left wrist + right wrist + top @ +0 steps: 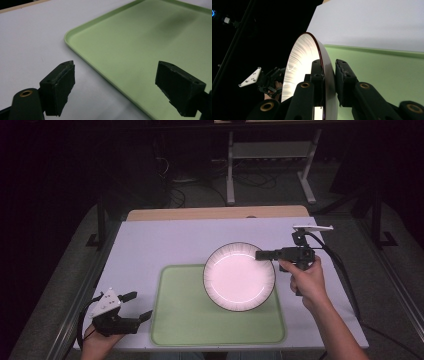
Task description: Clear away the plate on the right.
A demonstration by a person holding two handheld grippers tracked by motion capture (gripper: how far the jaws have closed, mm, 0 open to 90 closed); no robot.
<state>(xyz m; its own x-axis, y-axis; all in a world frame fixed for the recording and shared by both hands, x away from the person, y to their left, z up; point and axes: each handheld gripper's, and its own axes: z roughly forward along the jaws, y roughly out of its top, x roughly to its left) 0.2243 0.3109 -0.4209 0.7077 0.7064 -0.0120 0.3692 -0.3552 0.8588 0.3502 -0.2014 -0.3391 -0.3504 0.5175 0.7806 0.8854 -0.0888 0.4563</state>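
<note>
A white plate (239, 277) with a dark ribbed rim hangs over the upper right part of a green tray (180, 320). My right gripper (260, 254) is shut on the plate's right rim. In the right gripper view the plate (299, 57) is seen edge-on, its rim pinched between the two pads of my right gripper (328, 68). My left gripper (141, 304) rests at the table's near left corner, just left of the tray, open and holding nothing. In the left gripper view its jaws (115, 85) stand wide apart over the tray's (150, 37) left edge.
The tray lies on a white table (160, 245) with a wooden strip (215, 213) along the far edge. A metal stand (270, 165) and cables sit on the dark floor beyond. A cable (345, 275) trails from the right gripper across the table's right side.
</note>
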